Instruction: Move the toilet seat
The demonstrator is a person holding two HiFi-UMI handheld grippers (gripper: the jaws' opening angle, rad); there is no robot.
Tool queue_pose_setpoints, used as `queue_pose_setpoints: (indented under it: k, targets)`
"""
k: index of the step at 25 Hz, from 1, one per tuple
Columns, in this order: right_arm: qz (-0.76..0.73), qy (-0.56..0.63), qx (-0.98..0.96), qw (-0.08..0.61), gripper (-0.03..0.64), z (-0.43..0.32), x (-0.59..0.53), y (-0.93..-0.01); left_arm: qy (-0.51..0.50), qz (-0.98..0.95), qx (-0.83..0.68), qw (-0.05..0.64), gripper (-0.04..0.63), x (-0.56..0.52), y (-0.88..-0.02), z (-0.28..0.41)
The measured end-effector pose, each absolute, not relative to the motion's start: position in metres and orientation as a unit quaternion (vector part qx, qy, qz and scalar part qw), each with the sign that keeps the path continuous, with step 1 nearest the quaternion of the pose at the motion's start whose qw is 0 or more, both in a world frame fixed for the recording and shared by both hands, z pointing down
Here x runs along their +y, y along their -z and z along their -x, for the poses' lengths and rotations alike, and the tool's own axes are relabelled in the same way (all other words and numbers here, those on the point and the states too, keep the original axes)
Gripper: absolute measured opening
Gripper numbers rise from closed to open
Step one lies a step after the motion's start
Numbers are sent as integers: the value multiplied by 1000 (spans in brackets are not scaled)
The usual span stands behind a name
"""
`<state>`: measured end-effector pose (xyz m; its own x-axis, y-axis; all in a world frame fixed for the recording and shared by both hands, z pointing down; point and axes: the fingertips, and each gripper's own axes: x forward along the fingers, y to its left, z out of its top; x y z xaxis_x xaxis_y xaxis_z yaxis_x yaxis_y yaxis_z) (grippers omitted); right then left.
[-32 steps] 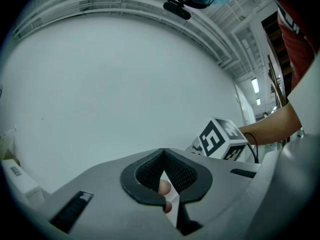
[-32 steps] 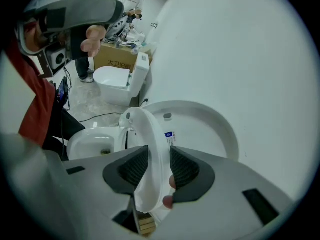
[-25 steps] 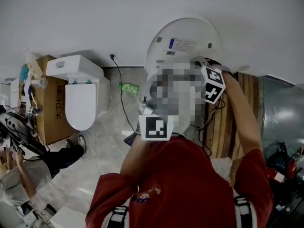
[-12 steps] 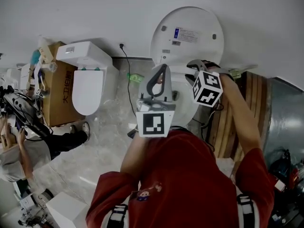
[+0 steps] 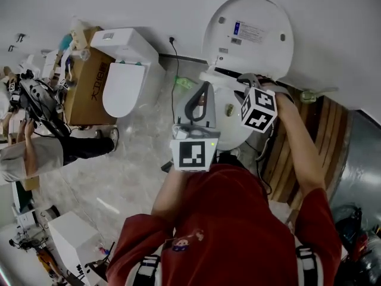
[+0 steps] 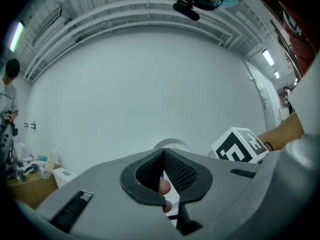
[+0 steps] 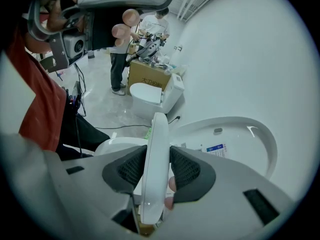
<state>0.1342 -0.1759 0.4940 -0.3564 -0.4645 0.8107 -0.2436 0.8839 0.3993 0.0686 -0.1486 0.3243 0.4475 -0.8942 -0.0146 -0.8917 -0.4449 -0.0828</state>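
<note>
Two hand-held grippers meet at a white toilet set against a pale wall, seen from above the shoulders of a person in a red top. The right gripper has its jaws closing on the toilet seat, whose thin white rim stands edge-on between the two dark ribbed pads, both touching it. The seat is raised between the bowl and the lid. The lid leans upright against the wall, with a small blue-and-white label on its inner face. The left gripper is clenched on nothing (its pads meet at the tips, with only the wall beyond them). It points upward just beside the right one, whose marker cube shows at its right. In the head view both grippers hang over the bowl, the left on the open-floor side and the right by a strip of wooden boards. A second toilet, its lid down, stands further along the wall next to a cardboard box. A bystander stands on the marbled floor near the box, handling some equipment
</note>
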Motion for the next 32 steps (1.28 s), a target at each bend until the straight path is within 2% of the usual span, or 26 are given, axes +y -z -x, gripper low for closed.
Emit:
queue_pose_setpoints:
  k: [10,32]
  targets:
    - [-210,97,-822,521,146,-108,-116,-528,33,839,543,24,11,-98,-343,-43]
    - [-226,65,-744,625,160,-81,-35,-608,5,848,530,27,11,-60,-340,69]
